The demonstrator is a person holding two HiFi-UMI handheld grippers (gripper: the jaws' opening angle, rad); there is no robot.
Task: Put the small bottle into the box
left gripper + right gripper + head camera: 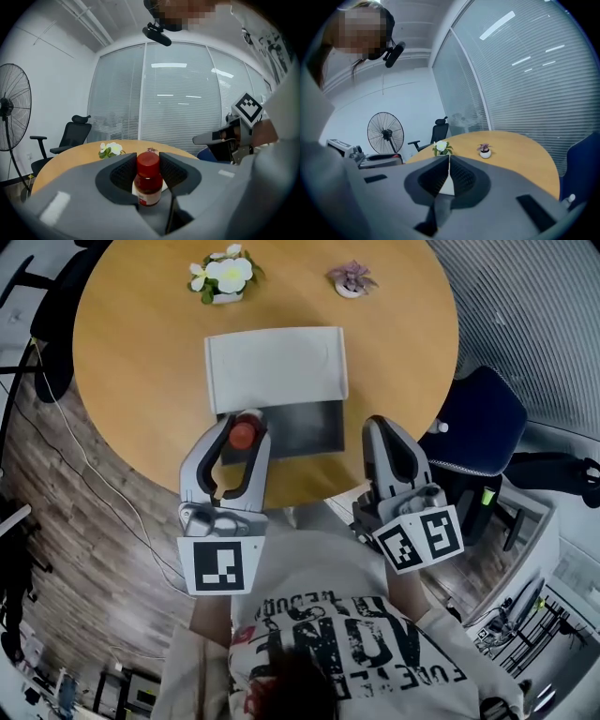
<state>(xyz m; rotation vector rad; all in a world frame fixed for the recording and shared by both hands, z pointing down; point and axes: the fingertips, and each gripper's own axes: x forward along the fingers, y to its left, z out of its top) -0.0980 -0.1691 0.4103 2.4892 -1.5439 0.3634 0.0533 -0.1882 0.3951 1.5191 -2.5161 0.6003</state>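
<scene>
A small bottle with a red cap stands upright between the jaws of my left gripper, which is shut on it. In the left gripper view the bottle shows a white label, and the pads of the left gripper press on its cap and shoulders. The bottle hangs over the near left corner of the box, whose white lid lies open toward the far side. My right gripper is to the right of the box, near the table's front edge, shut with nothing in it.
The round wooden table carries a pot of white flowers and a small purple plant at the far side. A blue chair stands at the right, a black chair at the left. A floor fan is beyond.
</scene>
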